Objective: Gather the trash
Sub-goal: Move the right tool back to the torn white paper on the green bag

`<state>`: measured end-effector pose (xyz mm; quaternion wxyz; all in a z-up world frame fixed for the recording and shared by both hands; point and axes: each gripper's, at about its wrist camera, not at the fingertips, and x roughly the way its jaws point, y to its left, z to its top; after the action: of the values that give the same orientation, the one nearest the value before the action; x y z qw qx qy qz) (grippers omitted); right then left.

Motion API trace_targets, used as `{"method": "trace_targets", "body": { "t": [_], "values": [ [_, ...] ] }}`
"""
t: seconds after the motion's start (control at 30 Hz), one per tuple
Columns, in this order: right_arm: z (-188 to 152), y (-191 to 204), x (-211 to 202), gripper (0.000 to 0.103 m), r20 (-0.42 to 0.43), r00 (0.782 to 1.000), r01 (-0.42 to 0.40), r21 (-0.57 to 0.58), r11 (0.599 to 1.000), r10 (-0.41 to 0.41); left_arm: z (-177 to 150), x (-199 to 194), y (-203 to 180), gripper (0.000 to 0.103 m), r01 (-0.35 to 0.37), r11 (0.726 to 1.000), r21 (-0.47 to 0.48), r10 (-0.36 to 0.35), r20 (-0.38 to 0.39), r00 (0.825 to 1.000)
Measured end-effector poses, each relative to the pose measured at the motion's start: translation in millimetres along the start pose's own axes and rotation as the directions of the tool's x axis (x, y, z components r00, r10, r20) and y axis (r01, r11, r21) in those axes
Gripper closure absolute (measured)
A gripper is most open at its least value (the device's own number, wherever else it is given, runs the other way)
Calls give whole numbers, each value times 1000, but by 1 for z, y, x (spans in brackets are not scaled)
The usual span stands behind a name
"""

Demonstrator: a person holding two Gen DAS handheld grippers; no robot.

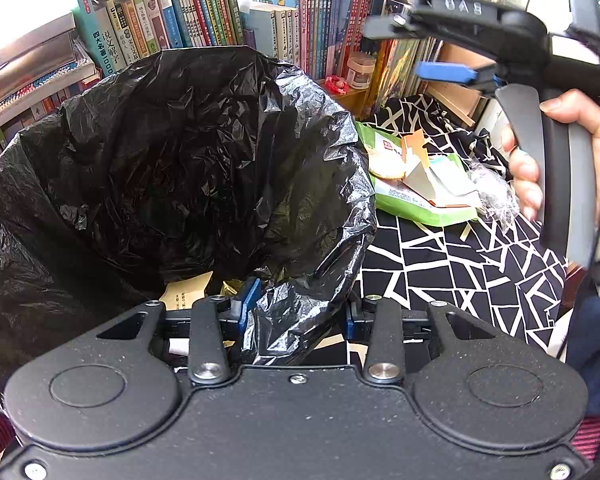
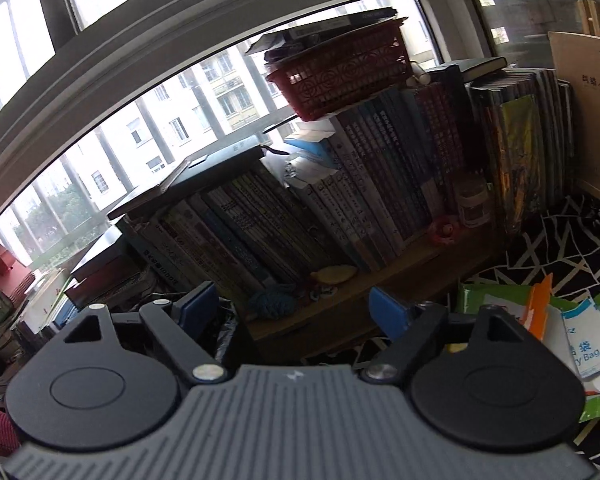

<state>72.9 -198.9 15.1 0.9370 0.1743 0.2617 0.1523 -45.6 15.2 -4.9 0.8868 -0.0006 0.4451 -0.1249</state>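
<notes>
The left tongs (image 1: 296, 312) sit at 6 o'clock in the left wrist view, pinching the crinkled rim of the black trash bag (image 1: 172, 152), with one blue pad (image 1: 249, 300) inside the bag and the plastic bunched between the jaws. The bag mouth gapes wide and fills the left half of that view. Down at the bottom of it there's a tan paper scrap (image 1: 188, 290) with printed characters too small to read, plus something gold and shiny (image 1: 232, 286) beside it.

The remaining trash pile (image 1: 420, 176) lies at about 3 o'clock from the bag, on a black-and-white tablecloth (image 1: 460, 264): a green packet, orange and white paper bits, and crumpled clear wrap. In the right wrist view a white sachet (image 2: 588, 344) in that pile reads "Bag" with "洁袋" above it.

The right tongs (image 2: 296, 308) are spread wide with nothing between the blue pads, pointing toward the row of books (image 2: 340, 208). A hand (image 1: 548, 152) grips their handle at 2 o'clock in the left view, and "DAS" is moulded on the body.

One book spine (image 1: 104, 54) reads "说文解字". A cardboard box (image 2: 588, 100) at 2 o'clock shows "xiaomi"-style lettering, partly cut off. A red basket (image 2: 340, 76) sits on top of the books.
</notes>
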Motion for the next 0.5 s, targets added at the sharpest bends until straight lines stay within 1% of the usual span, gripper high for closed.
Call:
{"method": "trace_targets", "body": {
  "t": [0.03, 0.1, 0.17, 0.23, 0.3, 0.37, 0.43, 0.47, 0.5],
  "values": [
    [3, -10, 0, 10, 1, 999, 49, 7, 999, -49, 0, 0, 0, 66, 0, 1000, 0, 0, 0, 1000],
    [7, -31, -1, 0, -5, 991, 133, 42, 990, -133, 0, 0, 0, 65, 0, 1000, -1, 0, -1, 1000],
    [10, -56, 0, 0, -17, 975, 221, 78, 972, -221, 0, 0, 0, 65, 0, 1000, -1, 0, 0, 1000],
    [9, -78, 2, 0, -33, 946, 324, 91, 942, -322, 0, 0, 0, 65, 0, 1000, -1, 0, -1, 1000],
    [6, -100, 5, 0, -57, 916, 402, 114, 908, -398, 0, 0, 0, 64, 0, 1000, -1, 0, -1, 1000],
    [1, -122, 9, 0, -77, 896, 444, 157, 882, -437, 0, 0, 0, 64, 1, 1000, -2, -1, -1, 1000],
    [-6, -139, 14, 0, -97, 886, 464, 200, 863, -454, 0, 0, 0, 64, 1, 1000, -2, -1, -1, 1000],
    [-9, -146, 18, 0, -105, 889, 459, 218, 861, -447, 0, 0, 1, 64, 1, 1000, -1, -1, -2, 1000],
    [-14, -152, 22, 0, -109, 896, 443, 233, 866, -429, 0, 0, 1, 64, 0, 1000, -1, 0, -3, 1000]
  ]
}}
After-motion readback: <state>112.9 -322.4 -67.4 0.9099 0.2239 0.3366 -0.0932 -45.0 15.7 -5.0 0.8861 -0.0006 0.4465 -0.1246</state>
